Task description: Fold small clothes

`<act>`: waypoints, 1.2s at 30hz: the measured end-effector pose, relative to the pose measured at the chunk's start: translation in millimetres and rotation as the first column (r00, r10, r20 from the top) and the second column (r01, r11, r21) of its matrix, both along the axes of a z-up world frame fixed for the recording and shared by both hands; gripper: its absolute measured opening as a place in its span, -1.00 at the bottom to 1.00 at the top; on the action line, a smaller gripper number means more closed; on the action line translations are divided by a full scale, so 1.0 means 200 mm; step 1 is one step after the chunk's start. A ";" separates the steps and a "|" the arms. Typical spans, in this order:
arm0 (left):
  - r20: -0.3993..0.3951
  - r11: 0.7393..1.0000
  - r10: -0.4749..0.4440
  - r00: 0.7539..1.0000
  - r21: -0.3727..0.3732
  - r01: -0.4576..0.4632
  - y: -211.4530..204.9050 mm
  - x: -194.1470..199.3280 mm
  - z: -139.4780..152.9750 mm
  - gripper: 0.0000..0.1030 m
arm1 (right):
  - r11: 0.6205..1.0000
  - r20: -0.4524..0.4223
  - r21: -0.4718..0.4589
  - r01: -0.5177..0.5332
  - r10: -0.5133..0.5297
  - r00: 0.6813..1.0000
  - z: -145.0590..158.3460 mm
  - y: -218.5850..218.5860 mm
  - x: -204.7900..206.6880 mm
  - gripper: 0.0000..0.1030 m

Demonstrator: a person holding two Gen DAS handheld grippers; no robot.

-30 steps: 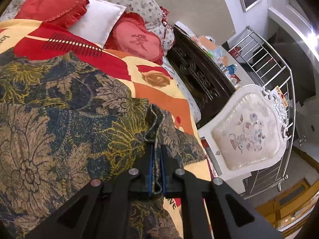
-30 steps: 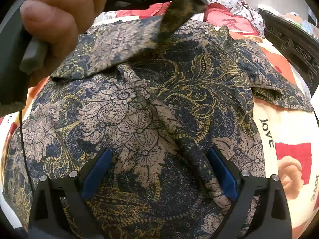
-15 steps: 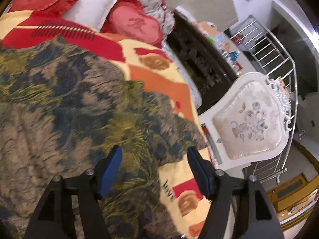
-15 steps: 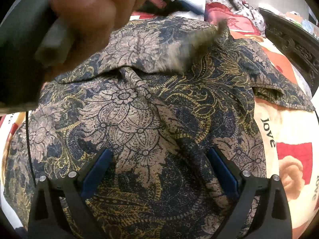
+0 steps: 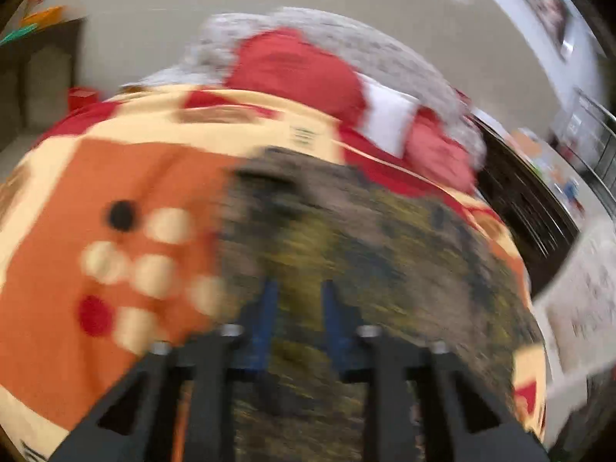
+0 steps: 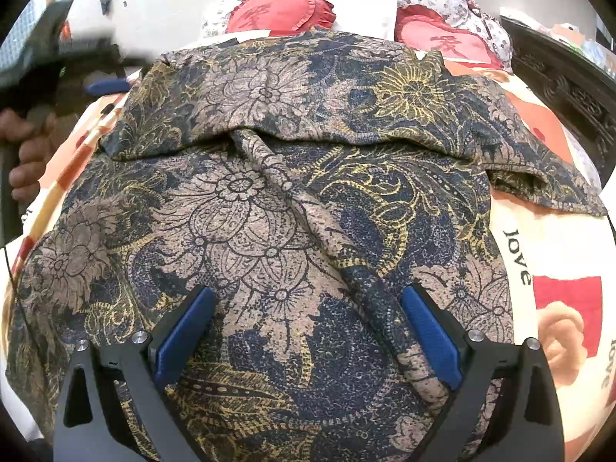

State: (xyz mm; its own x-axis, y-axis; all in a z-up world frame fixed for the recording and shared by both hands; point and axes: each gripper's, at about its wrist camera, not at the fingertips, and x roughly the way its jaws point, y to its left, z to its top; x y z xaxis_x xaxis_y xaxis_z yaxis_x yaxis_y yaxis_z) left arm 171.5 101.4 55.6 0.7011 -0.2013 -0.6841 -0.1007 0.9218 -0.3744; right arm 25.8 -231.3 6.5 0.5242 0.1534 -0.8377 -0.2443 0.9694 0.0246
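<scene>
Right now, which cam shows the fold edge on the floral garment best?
Right wrist: the floral garment is sharp there, with the fold edge running across it beyond the open right gripper. Left wrist shows the garment only as motion blur; no edge readable.

Matt woven floral garment (image 6: 269, 200) on a smooth printed cotton bedspread (image 6: 554, 246); black plastic right gripper (image 6: 304, 331), blue rubbery pads.

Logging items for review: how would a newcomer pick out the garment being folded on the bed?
Start at the bed with the orange, cream and red quilt. The floral garment lies spread over its middle, far edge folded toward the viewer. Its dark navy, tan and gold flower print sets it apart from the red heart cushions behind.
</scene>
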 end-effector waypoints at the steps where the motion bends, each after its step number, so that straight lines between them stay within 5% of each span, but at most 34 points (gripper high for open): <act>1: 0.000 1.000 0.009 1.000 -0.015 -0.009 0.04 0.02 -0.01 -0.80 | 1.000 -0.001 -0.004 -0.001 0.001 1.000 0.00 0.01 0.00 1.00; 6: 0.020 0.996 -0.070 0.997 -0.059 0.071 -0.03 0.14 -0.01 -0.86 | 1.000 -0.002 -0.023 -0.005 0.005 1.000 -0.01 0.04 -0.01 1.00; 9: -0.004 0.996 -0.089 0.996 0.017 0.089 -0.12 0.22 -0.04 -0.86 | 1.000 -0.002 -0.029 -0.004 0.004 1.000 -0.02 0.06 -0.02 1.00; 12: -0.136 0.989 0.002 0.991 0.146 0.018 -0.09 0.33 -0.19 -0.94 | 0.999 -0.004 -0.033 -0.005 0.005 1.000 -0.02 0.07 -0.02 1.00; 14: -0.117 0.997 0.006 0.993 0.075 0.003 -0.02 0.33 -0.23 -0.93 | 0.999 -0.005 -0.032 -0.006 0.006 1.000 -0.02 0.07 -0.02 1.00; 18: -0.088 0.987 -0.001 0.996 0.163 0.015 -0.08 0.24 -0.18 -0.91 | 0.999 -0.014 -0.034 -0.009 0.009 1.000 -0.02 0.08 -0.01 1.00; 19: -0.073 0.988 -0.008 0.997 0.155 0.020 -0.09 0.21 -0.17 -0.83 | 0.999 -0.017 -0.034 -0.011 0.010 1.000 -0.02 0.08 0.00 1.00; 21: -0.045 0.994 -0.015 0.999 0.106 0.020 -0.10 0.12 -0.17 -0.30 | 0.999 -0.022 -0.039 -0.011 0.010 1.000 -0.02 0.09 0.00 1.00; 23: -0.030 0.997 -0.005 1.000 0.079 0.008 -0.11 0.04 -0.18 0.01 | 0.999 -0.032 -0.046 -0.011 0.010 0.999 -0.01 0.10 0.01 1.00; 25: -0.027 0.998 -0.006 1.000 0.070 0.008 -0.13 -0.01 -0.24 0.02 | 0.998 -0.053 -0.065 -0.008 0.004 0.999 0.04 0.11 0.04 0.97; 27: -0.009 0.998 -0.011 1.000 0.064 0.011 -0.13 -0.05 -0.28 0.02 | 1.000 -0.019 -0.009 -0.009 0.009 1.000 0.14 0.10 0.08 0.45; 31: -0.013 0.998 -0.028 1.000 0.060 0.029 -0.15 -0.05 -0.28 0.20 | 0.997 0.119 0.067 0.045 -0.053 0.991 0.35 0.01 0.31 0.47; 34: -0.018 0.994 -0.063 0.998 0.087 0.064 -0.19 -0.03 -0.28 0.45 | 0.995 0.085 0.039 0.088 -0.091 0.992 0.27 -0.05 0.56 0.46; 36: -0.023 0.992 -0.071 0.997 0.101 0.073 -0.20 -0.02 -0.29 0.51 | 0.995 -0.023 0.031 0.091 -0.090 0.996 0.10 -0.11 0.67 0.26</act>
State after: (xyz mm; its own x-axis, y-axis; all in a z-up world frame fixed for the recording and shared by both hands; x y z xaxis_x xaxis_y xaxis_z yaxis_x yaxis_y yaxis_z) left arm 166.6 60.5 -1.6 0.6736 -0.1800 -0.7169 -0.0387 0.9600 -0.2774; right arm 160.4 -253.8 27.1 0.5188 0.1332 -0.8445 -0.1544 0.9861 0.0606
